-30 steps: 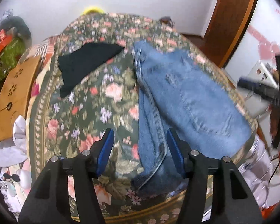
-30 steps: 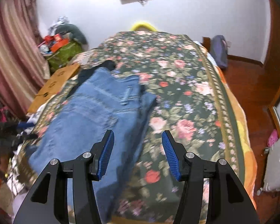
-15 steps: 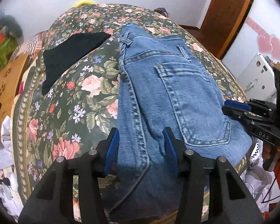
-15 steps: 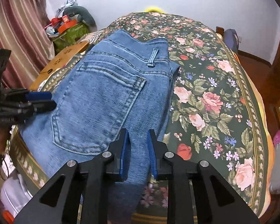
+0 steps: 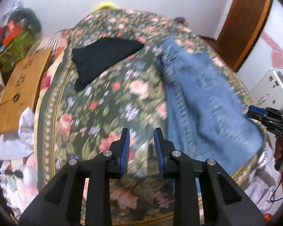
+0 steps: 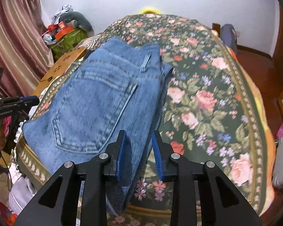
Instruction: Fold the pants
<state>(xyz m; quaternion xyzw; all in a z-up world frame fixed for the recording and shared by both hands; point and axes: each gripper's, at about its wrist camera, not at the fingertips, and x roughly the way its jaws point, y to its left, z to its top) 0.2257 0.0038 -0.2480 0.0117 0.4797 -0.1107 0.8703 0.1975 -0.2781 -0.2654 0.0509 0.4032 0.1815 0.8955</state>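
Left view: the left tongs (image 5: 141, 143) tilt down over the floral bed (image 5: 107, 103), jaws closing on nothing; the jeans (image 5: 207, 101) lie to their right, long axis running away from them. Right view: the right tongs (image 6: 138, 146) tilt down, jaws opening, jeans (image 6: 96, 101) edge between them unpinched, waistband at the far end.

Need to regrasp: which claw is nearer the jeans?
Right. The right claw has the jeans edge between its opening jaws; the left claw, closing, is over bare bedspread beside them.
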